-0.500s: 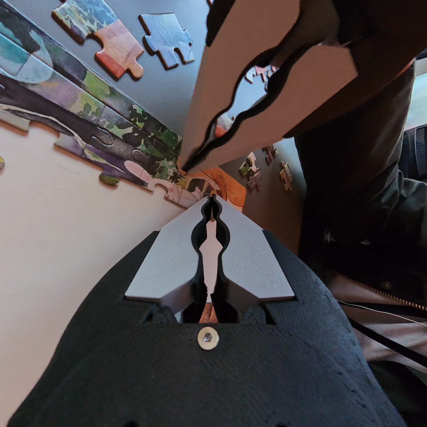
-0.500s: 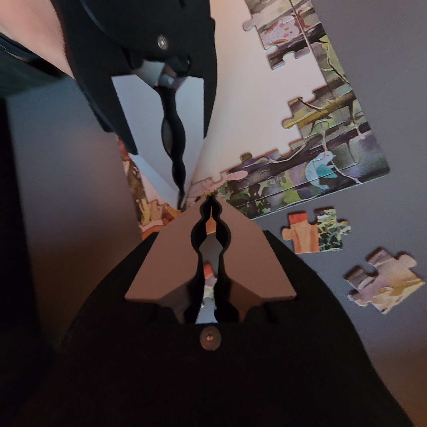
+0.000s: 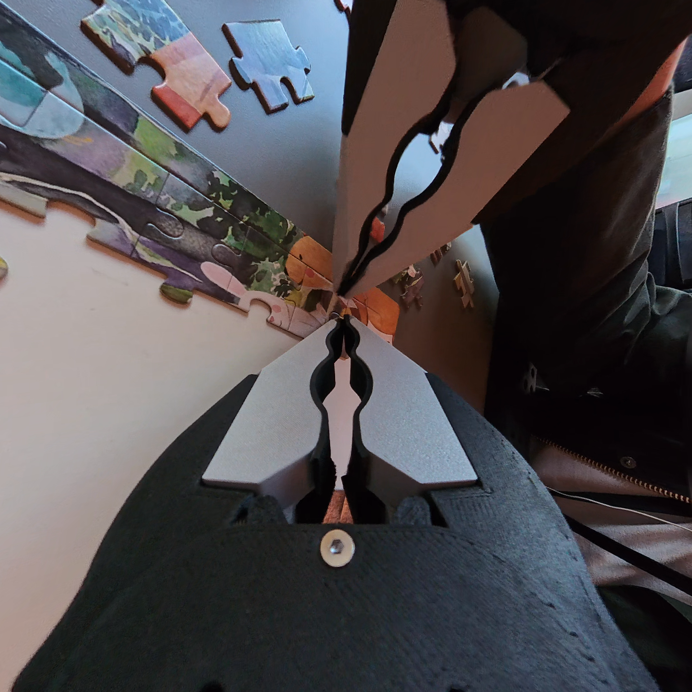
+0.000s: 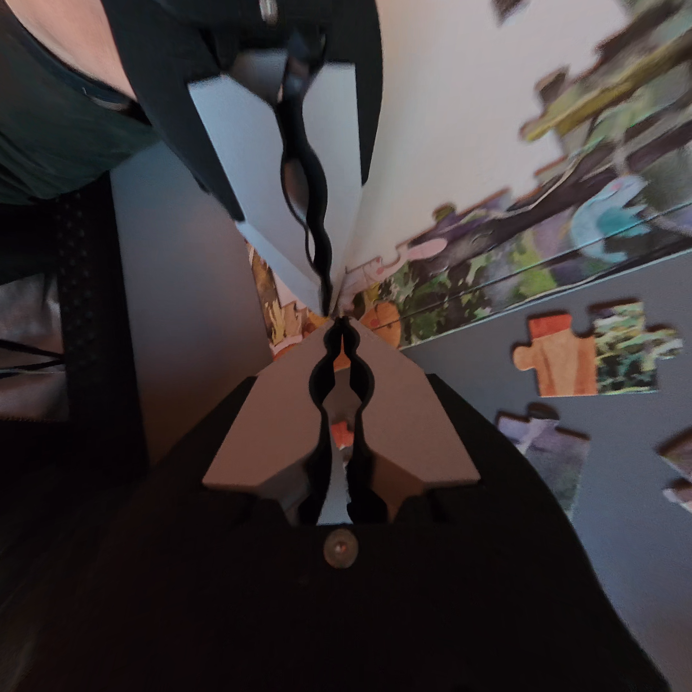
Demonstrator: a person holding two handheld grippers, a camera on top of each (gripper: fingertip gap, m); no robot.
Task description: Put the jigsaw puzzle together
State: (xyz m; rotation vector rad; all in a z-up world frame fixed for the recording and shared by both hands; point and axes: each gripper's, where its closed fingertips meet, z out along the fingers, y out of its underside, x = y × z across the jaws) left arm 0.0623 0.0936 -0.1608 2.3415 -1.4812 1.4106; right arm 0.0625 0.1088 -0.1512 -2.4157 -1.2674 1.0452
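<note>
No readable writing shows in either view

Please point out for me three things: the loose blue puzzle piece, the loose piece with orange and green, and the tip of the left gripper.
Blue puzzle piece (image 3: 271, 61), left wrist view, middle of its printed face.
Orange and green piece (image 4: 595, 354), right wrist view, where the two colours meet.
Left gripper (image 3: 343, 318), left wrist view, between its closed fingertips.

The grey counter (image 3: 292, 149) holds a cream puzzle board (image 3: 112, 374) with a strip of joined pieces (image 3: 209, 221) along its edge. Loose pieces lie beside it: a green and orange piece (image 3: 164, 63), a blue piece (image 3: 273, 63), and small ones (image 3: 464, 279) farther off.
</note>
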